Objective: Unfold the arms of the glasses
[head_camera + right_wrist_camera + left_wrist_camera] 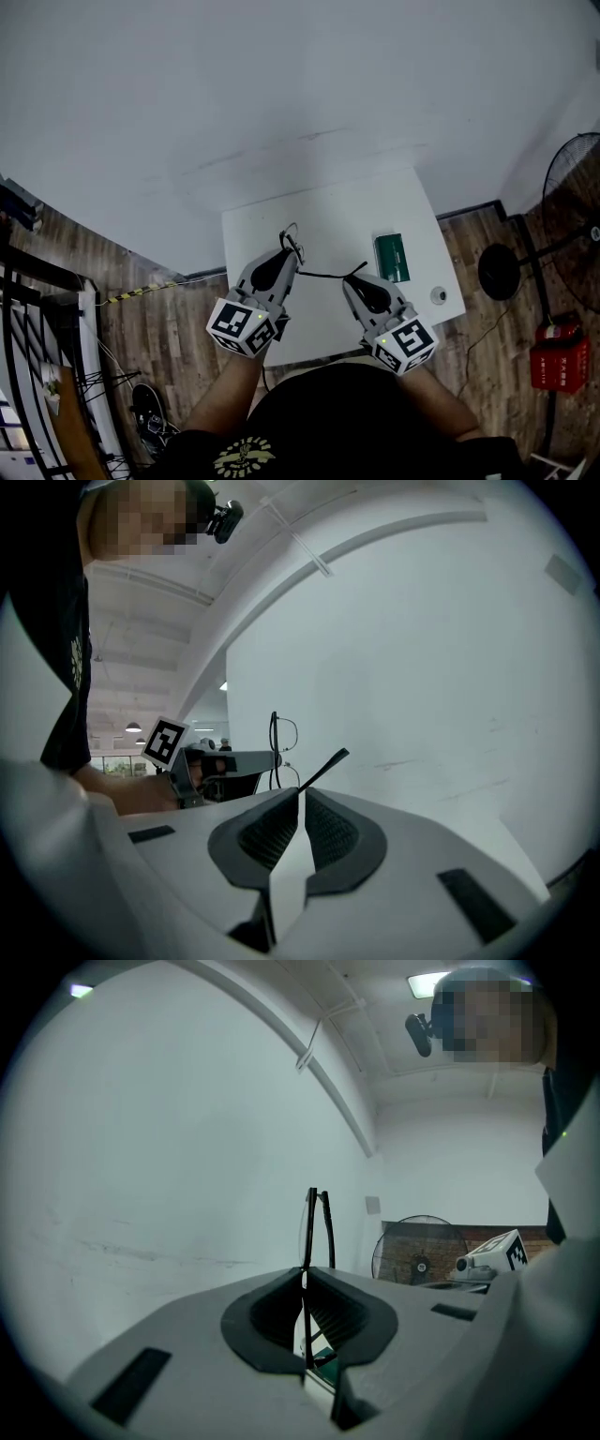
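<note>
Thin black-framed glasses (292, 241) are held up above the white table (328, 211). My left gripper (290, 251) is shut on the front frame; in the left gripper view the glasses (317, 1227) stick up edge-on from between the jaws. One arm (330, 275) of the glasses stretches out to the right, and my right gripper (352, 277) is shut on it near its tip. In the right gripper view that arm's end (324, 767) pokes out past the jaws, with the lenses (280, 735) and the left gripper (220, 763) beyond.
A green case (392, 258) lies on the table's right side, and a small round white object (439, 295) sits near its right front corner. A standing fan (574, 197) and a red crate (559, 361) are on the wooden floor at the right. A metal rack (42, 328) stands at the left.
</note>
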### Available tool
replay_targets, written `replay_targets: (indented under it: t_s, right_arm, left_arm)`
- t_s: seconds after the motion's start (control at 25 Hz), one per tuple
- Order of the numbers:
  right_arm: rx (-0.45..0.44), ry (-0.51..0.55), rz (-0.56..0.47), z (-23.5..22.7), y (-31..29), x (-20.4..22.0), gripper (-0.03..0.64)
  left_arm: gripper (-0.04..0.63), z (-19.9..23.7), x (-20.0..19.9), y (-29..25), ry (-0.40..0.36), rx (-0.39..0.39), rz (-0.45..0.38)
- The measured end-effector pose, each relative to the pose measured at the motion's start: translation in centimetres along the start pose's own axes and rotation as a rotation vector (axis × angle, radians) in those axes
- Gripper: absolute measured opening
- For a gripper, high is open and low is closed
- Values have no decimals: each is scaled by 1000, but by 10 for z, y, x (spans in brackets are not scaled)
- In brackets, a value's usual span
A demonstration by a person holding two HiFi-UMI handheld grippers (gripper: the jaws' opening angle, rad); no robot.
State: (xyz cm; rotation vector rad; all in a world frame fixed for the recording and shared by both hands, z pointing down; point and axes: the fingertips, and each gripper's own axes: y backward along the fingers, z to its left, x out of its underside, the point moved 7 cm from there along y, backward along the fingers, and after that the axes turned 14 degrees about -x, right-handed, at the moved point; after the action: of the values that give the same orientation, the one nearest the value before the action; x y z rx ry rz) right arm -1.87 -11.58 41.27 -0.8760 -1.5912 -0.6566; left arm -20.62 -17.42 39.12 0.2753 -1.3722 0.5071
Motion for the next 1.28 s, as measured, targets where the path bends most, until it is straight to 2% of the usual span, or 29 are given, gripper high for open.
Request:
replay_targets:
  t_s: [0.2, 0.4, 0.52, 0.68, 0.8, 0.96, 1.12, 1.28]
  right_arm:
    - [4, -25, 21, -9, 10, 8, 0]
    - [5, -40, 38, -21, 29, 12, 0]
    - [16, -32, 5, -32, 47, 3, 0]
    - [-50, 7, -65, -43, 60, -19, 0]
    - [-102, 27, -68, -50, 65, -25, 0]
    - [-124, 38, -31, -56, 65, -31, 0]
    - [-114, -7, 63, -76, 66, -22, 0]
    - [-143, -31, 125, -87, 68, -13, 0]
  left_arm:
    - [23, -6, -8, -3, 24, -18, -18]
    - [23, -18, -7, -5, -3, -72, -27]
    - [23, -20, -1, -8, -29, -113, -14]
    - [23, -30, 9, -16, -26, -156, 2]
    - [23, -49, 11, -25, -35, -167, -5]
    - [23, -67, 8, -28, -50, -179, -16]
    - [23, -78, 6, -35, -26, -202, -34]
    - [23, -82, 5, -36, -10, -246, -51]
